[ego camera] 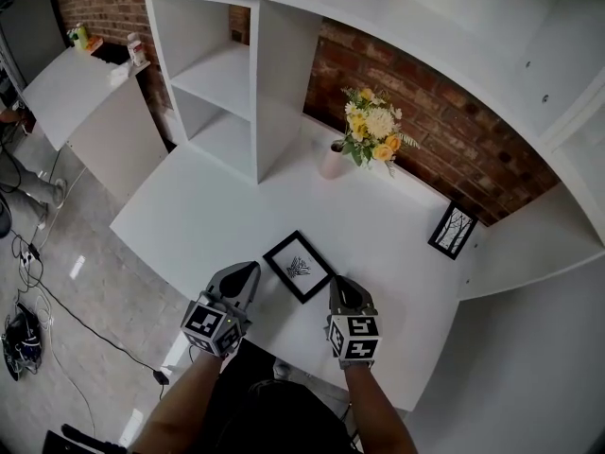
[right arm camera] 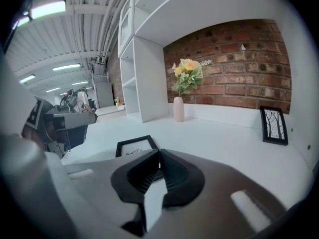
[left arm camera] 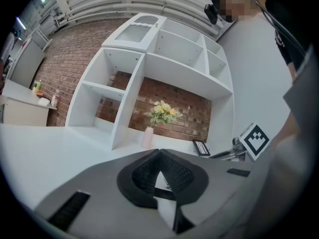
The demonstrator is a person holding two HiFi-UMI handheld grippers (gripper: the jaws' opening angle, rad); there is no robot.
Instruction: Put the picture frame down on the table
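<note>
Picture frame (ego camera: 299, 266), was either gripper holding it? the first asked.

No, the second said. The left gripper (ego camera: 250, 270) had its jaws pressed together, tips touching, with nothing between them. The right gripper (ego camera: 337, 285) was the same, closed and empty. They sat on either side of the frame, just beside its corners. I could not tell whether either one brushed it.

And the frame itself?

It lay flat, face up, on the white desk (ego camera: 198, 206), close to the front edge and turned cornerwise to it. I judged the putting-down done: lying flat, it could not tip, and empty closed jaws beside it fitted that.

Why so near the front edge?

Probably reach. Farther back, the vase of yellow flowers (ego camera: 364, 135) stood against the brick wall along the back edge, beside the white shelf unit (ego camera: 274, 74). A second small frame (ego camera: 453, 230) stood propped upright toward the back right corner, well apart. The front was open space, so nothing there risked a knock.
</note>
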